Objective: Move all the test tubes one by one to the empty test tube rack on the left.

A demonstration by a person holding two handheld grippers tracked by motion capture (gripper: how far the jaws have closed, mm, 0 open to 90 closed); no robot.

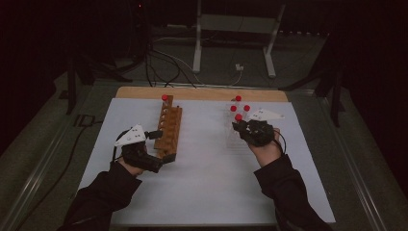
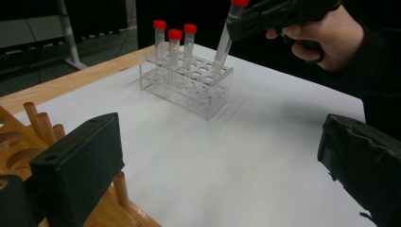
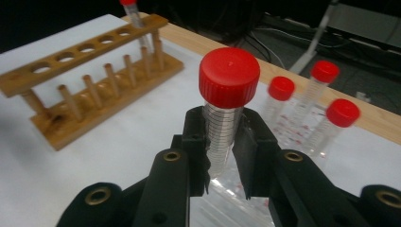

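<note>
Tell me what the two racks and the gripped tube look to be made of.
Left rack: wood, brown with a matte grain and round pegs. Other rack: clear plastic, probably acrylic, see-through with glossy edges. Tube: transparent plastic by its look, printed scale lines, smooth red screw cap.

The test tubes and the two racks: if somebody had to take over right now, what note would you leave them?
Right gripper: shut on a red-capped tube, lifted partly out of the clear rack, its tip still at the rack.
Left gripper: open, holding nothing, beside the near end of the wooden rack.
Done: one red-capped tube already stands at the far end of the wooden rack.
Left: three more tubes wait in the clear rack. Probably the held one goes to the wooden rack next, then the rest.
</note>
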